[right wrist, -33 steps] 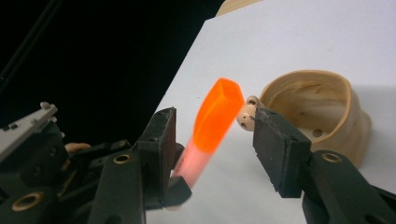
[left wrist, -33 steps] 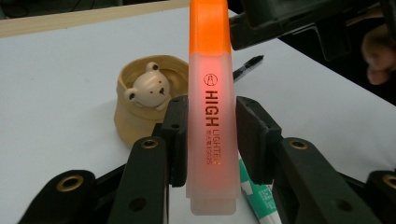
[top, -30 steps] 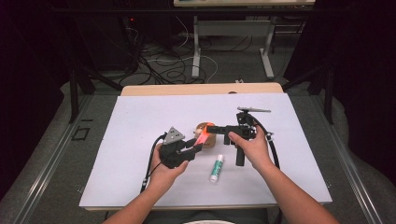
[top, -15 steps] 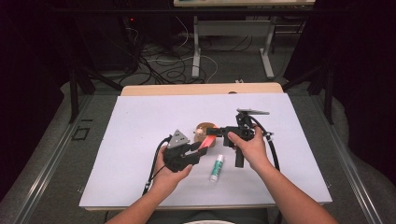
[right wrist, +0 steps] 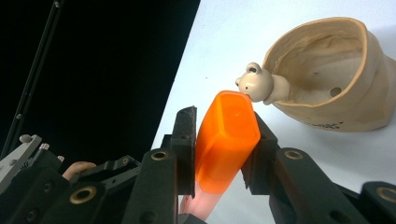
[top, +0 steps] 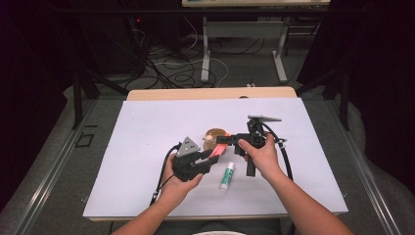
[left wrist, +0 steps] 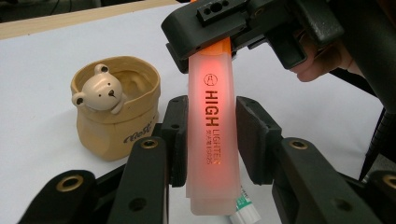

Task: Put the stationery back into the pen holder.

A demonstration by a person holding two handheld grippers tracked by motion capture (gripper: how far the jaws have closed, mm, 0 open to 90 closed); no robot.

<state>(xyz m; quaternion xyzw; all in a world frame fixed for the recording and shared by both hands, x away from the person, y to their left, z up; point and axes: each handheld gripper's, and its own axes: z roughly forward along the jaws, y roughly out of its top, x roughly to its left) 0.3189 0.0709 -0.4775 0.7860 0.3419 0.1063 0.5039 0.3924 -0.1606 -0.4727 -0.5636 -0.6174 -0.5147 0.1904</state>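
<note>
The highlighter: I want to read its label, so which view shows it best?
The left gripper view: the highlighter faces the camera, its lettering readable. The right gripper view shows its orange cap end-on; the high view shows a small orange sliver.

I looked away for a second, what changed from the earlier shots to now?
The right gripper has just been closing its jaws onto the cap of the highlighter, whose body the left gripper holds. The pot and glue stick stayed put.
</note>
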